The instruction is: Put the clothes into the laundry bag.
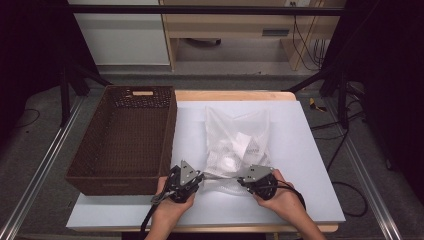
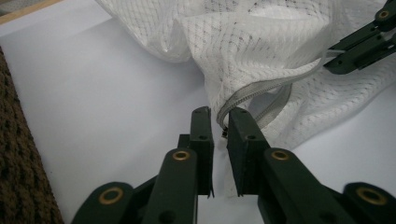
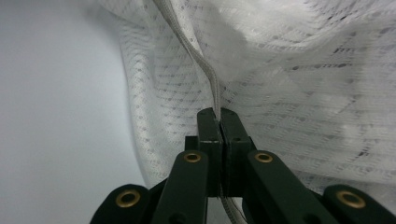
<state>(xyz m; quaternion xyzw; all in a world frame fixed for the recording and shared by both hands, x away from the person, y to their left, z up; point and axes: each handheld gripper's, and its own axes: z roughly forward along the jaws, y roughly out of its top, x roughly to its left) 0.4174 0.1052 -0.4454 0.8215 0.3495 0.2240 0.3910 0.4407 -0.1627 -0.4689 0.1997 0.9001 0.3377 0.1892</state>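
Note:
A white mesh laundry bag with a grey zipper lies on the white tabletop, with pale items inside it. My left gripper is at the bag's near left corner. Its jaws stand a little apart in the left gripper view, and the zipper's end lies between the tips without being pinched. My right gripper is at the bag's near edge, shut on the zipper tape, which runs up from its closed tips. The right gripper appears in the left gripper view, clamped on the same zipper edge.
A large brown woven basket stands on the left of the table, close beside the left hand, and its wall shows in the left gripper view. White tabletop lies to the right of the bag. Dark frame rails run along both sides.

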